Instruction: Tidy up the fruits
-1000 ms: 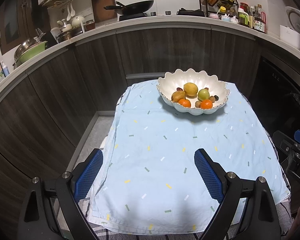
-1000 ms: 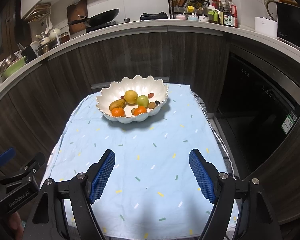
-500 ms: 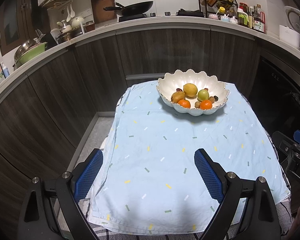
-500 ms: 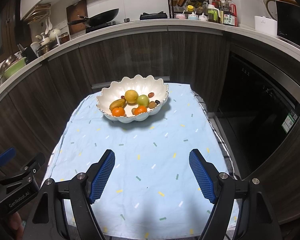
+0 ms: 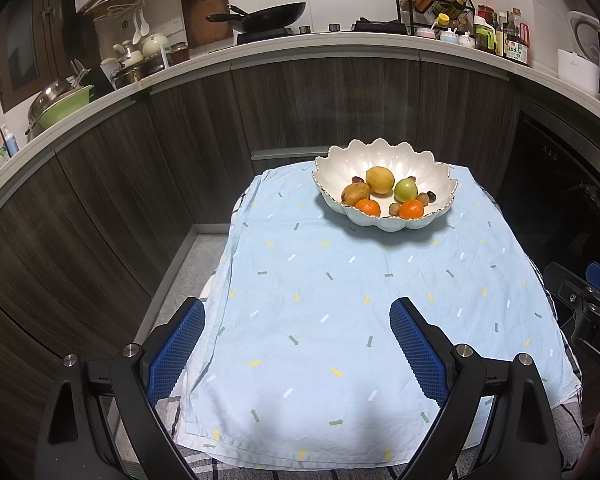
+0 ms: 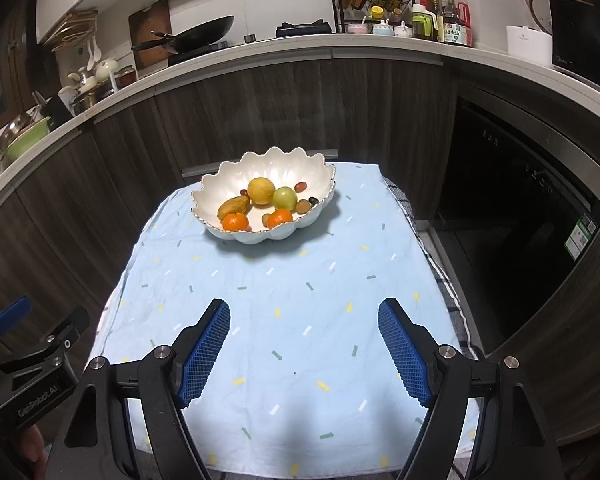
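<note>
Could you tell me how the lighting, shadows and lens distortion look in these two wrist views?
Left wrist view: strong fisheye bends the countertop into an arc, corners go black, and a soft glare sits inside the white scalloped bowl. Right wrist view: the same curving and dark corners; the bowl casts a shadow on the blue tablecloth, whose near edge is dimmed by soft shadows.

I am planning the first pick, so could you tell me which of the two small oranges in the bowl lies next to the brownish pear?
The left orange, touching the brownish pear at the bowl's front-left. The other orange sits further right, below the green fruit.
</note>
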### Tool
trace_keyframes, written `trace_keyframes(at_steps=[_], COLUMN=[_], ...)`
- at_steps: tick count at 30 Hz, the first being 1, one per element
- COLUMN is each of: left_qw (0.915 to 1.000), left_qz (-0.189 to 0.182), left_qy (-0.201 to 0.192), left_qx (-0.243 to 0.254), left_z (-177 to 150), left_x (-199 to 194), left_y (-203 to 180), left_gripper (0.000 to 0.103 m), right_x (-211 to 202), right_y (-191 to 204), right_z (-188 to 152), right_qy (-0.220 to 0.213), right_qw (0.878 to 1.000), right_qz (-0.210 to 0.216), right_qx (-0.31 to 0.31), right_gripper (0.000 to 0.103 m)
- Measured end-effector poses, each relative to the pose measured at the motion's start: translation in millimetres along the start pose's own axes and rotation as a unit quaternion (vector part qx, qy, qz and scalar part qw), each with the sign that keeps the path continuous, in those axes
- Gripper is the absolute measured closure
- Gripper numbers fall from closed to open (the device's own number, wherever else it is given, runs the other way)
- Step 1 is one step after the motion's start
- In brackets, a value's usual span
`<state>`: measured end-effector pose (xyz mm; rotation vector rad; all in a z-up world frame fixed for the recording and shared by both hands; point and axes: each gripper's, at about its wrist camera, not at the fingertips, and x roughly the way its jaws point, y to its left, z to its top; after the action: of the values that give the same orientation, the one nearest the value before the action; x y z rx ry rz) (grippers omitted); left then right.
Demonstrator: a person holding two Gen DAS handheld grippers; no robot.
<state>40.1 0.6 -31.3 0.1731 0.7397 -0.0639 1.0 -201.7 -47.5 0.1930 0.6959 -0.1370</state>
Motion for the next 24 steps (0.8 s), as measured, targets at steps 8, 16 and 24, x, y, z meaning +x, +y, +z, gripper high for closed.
trace_keyframes(at_steps=[8,16,24], left_qw=[1.0000,1.0000,1.0000], left_qz=[-0.001,-0.001,-0.005], left_qy=[0.000,0.003,0.007], left_qx=[0.000,0.000,0.000], left_z=[0.0,0.8,0.4], left_x=[-0.3,0.8,2.3], left_y=[0.4,-2.4,-2.9], left_gripper=[0.008,0.005,0.001], right_x=[0.8,0.5,0.7], right_y=[0.8,0.9,3.0], right_z=[-1.5,-0.8,-0.9], right_qy=[-0.001,-0.003,0.003], right_qw=[1.000,1.000,1.000], right_qz=[0.001,0.001,0.002], right_qx=[0.001,-0.001,0.001], right_gripper=[0.026,0.026,0.026])
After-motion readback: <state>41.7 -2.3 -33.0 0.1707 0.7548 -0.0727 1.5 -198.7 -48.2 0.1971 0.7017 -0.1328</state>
